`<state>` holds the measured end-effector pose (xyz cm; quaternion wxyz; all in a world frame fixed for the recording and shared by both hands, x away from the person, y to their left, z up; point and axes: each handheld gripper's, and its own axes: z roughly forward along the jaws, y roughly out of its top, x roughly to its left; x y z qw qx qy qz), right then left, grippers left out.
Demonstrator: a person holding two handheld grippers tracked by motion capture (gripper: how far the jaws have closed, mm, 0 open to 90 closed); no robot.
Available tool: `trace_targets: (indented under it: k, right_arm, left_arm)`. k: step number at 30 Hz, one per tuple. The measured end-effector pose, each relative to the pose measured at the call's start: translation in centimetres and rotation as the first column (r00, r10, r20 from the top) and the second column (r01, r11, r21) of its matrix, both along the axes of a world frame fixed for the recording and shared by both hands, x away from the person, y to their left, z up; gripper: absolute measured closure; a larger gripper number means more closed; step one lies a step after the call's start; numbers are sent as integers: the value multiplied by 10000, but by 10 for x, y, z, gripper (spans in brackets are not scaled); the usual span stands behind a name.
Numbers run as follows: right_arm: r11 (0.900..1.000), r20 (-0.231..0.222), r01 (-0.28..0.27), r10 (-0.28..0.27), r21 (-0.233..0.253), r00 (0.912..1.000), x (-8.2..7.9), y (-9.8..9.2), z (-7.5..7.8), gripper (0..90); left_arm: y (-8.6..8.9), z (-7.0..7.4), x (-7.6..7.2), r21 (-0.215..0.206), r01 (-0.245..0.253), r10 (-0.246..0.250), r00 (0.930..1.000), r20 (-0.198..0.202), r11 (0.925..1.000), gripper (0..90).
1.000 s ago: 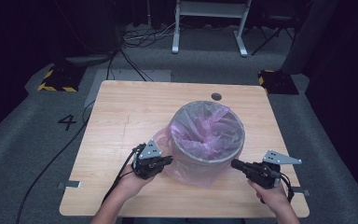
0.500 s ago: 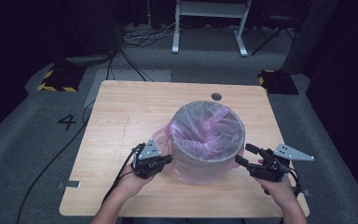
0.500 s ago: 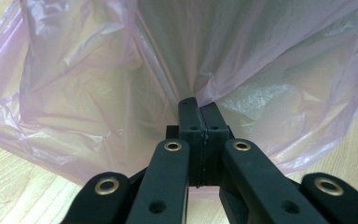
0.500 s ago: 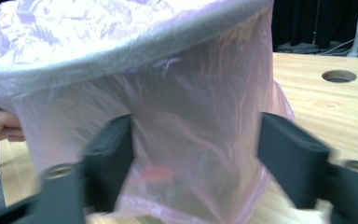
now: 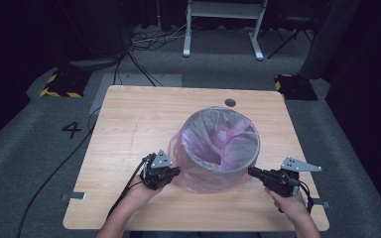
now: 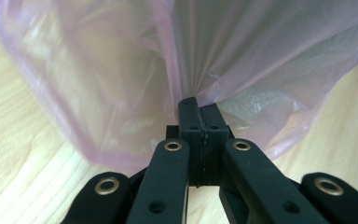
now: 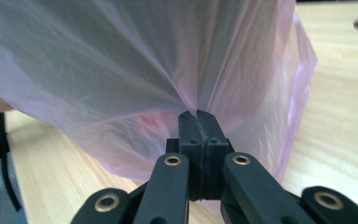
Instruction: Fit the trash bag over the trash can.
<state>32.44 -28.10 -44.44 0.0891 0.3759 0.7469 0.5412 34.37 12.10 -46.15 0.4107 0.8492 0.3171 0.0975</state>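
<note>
Pink bin liner (image 5: 198, 171) draped over grey round bin (image 5: 222, 144), near front edge of wooden table (image 5: 129, 119). Left gripper (image 5: 174, 171) pinched shut on liner film at bin's left, right gripper (image 5: 252, 171) clamped on it at bin's right. Dark round hole (image 5: 230, 102) in tabletop behind bin. White "4" (image 5: 72, 130) on grey floor left of table

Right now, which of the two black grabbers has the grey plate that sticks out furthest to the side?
The right gripper, pinching the pink bag at the bin's right side. Its grey plate juts sideways; the left gripper's plate sits tucked over the hand.
</note>
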Motion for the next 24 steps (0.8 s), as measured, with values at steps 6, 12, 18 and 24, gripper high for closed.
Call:
trace_targets:
  k: [6,12,18,24]
  right_arm:
    - [9996,-601,170,-182,-213,9980,4,-1,-19,900]
    - [9991,-817,250,-277,-338,9963,5,-3,-26,900]
    - [9989,-476,47,-25,467,9989,0,-9,-18,476]
    - [9977,435,176,-204,648,9988,-3,-17,4,323]
  left_arm:
    - [3,-20,8,294,-286,302,9981,-541,9992,900]
    - [4,-26,10,494,-404,428,9979,-496,9980,900]
    - [21,-14,9,-287,-343,327,9981,-520,9990,670]
    - [46,11,14,-1375,-876,886,9961,17,9866,533]
